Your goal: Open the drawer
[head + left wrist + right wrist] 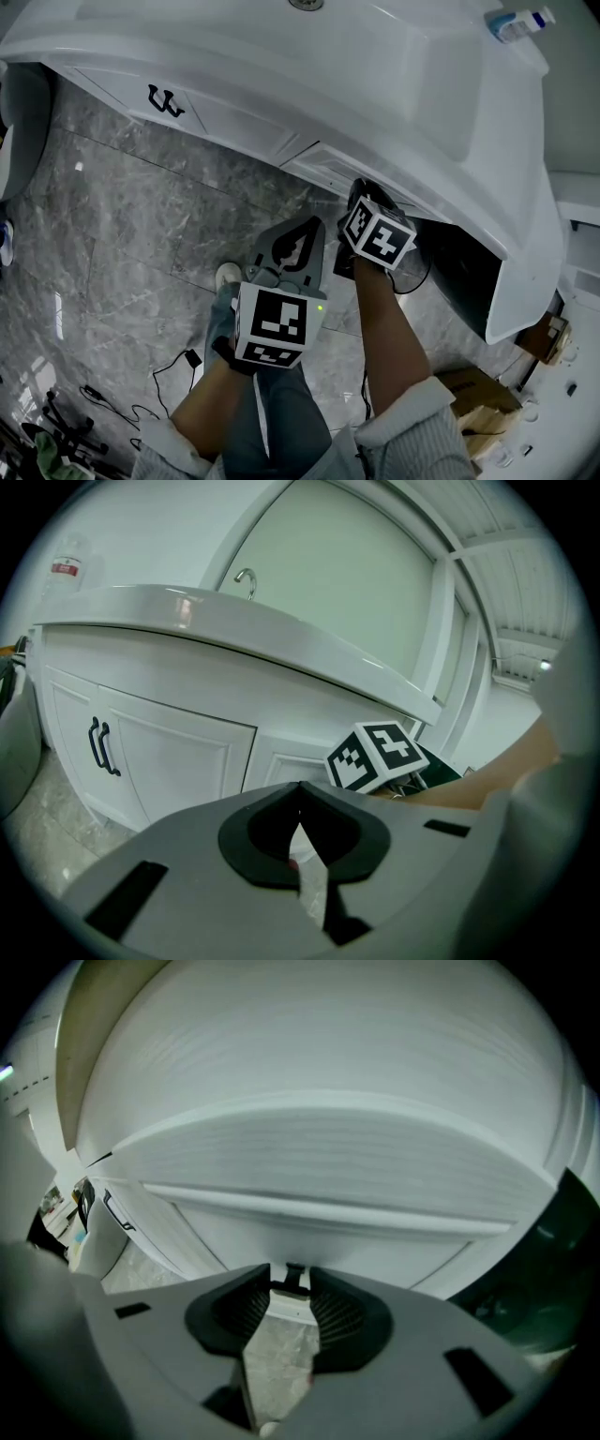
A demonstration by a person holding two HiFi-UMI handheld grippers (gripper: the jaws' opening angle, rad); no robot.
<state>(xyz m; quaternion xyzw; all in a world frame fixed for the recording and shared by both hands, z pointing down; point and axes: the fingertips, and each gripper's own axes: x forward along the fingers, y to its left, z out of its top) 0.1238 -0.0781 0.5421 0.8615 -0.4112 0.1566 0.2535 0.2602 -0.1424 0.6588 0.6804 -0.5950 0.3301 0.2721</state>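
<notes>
The drawer (pixel 321 167) sits in the white sink cabinet (pixel 234 122), just under the tabletop (pixel 281 66) rim and beside the door with black handles (pixel 165 101). The right tongs (pixel 293 1283) point down at the drawer's front. Their jaws stand apart on either side of its small dark handle (pixel 294 1273), with a gap showing on one side. The left tongs (pixel 300 791) hang back over the grey marble floor (pixel 131 216), jaws closed tip to tip, holding nothing.
</notes>
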